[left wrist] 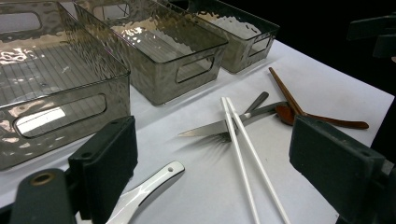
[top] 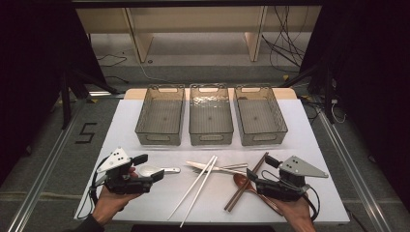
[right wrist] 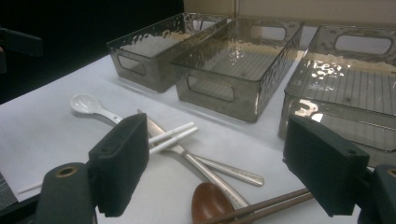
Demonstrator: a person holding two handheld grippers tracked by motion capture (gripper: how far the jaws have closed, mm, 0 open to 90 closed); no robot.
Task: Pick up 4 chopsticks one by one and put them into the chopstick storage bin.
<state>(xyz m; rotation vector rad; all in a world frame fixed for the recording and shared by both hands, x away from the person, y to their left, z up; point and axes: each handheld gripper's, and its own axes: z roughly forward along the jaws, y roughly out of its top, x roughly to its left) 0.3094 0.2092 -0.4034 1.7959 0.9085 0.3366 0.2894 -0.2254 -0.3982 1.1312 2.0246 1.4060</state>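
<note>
Loose cutlery lies on the white table (top: 145, 121): a white spoon (top: 151, 170), two white chopsticks (top: 199, 187), a metal knife and fork (top: 217, 168), a brown wooden spoon (top: 240, 181) and brown chopsticks (top: 251, 179). My left gripper (top: 149, 167) hovers open just over the white spoon's handle (left wrist: 152, 184), nothing between its jaws (left wrist: 219, 172). At the right, my right gripper (top: 260, 168) is open above the brown spoon (right wrist: 210, 203) and brown chopsticks (right wrist: 268, 201), with its jaws empty (right wrist: 224, 163). The white chopsticks (left wrist: 243, 140) cross the knife (left wrist: 208, 129).
Three empty translucent grey bins stand side by side at the back: left (top: 161, 116), middle (top: 210, 116), right (top: 260, 115). Dark floor and cables lie beyond the table edges. A hand holds each gripper at the near edge.
</note>
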